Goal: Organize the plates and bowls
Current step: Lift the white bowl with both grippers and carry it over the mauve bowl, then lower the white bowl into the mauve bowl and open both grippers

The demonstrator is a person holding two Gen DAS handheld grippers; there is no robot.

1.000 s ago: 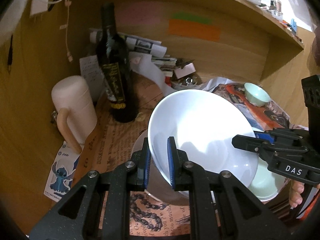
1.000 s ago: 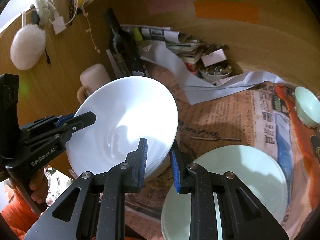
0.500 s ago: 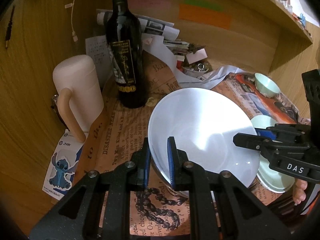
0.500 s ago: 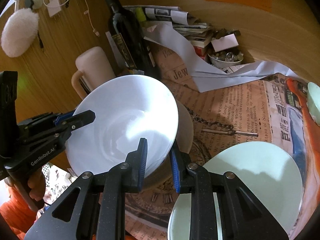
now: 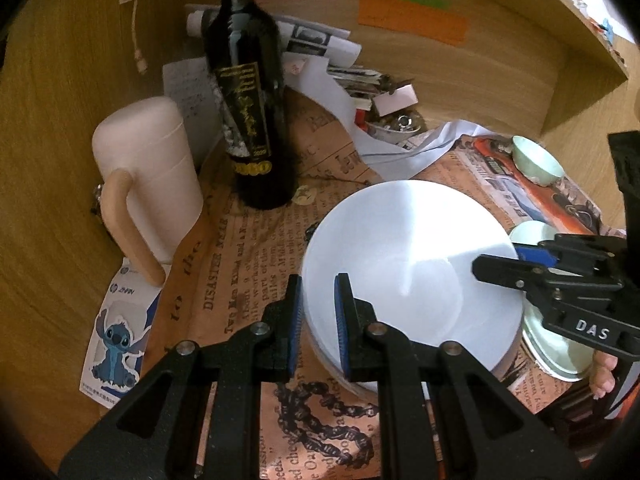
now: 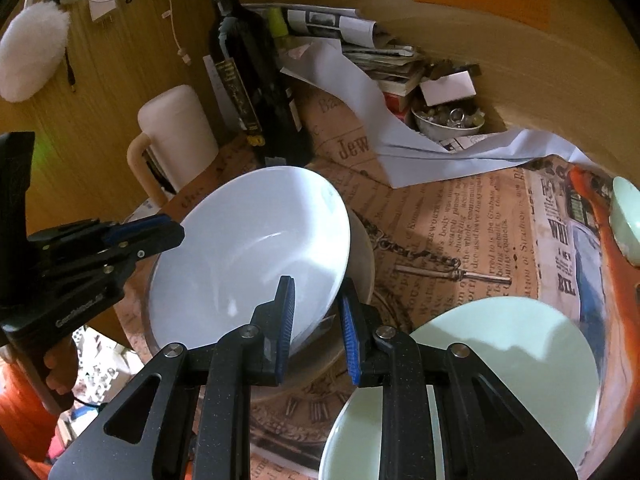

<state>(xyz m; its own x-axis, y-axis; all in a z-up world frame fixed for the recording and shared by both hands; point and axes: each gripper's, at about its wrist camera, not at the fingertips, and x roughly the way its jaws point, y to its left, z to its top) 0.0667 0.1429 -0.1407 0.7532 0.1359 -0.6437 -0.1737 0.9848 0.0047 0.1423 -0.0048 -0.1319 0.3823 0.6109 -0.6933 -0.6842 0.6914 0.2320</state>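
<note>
Lowered – white bowl [image 5: 408, 264] pinched by left gripper [image 5: 316, 320] and right gripper [image 6: 316, 316]

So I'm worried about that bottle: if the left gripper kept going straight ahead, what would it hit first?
Probably not the wine bottle, which stands off to the left. The left gripper is shut on the white bowl; beyond is newspaper.

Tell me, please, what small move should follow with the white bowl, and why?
Probably open both grippers: the left gripper and right gripper each clamp the rim of the white bowl, which appears nested in the lower bowl on the newspaper.
</note>
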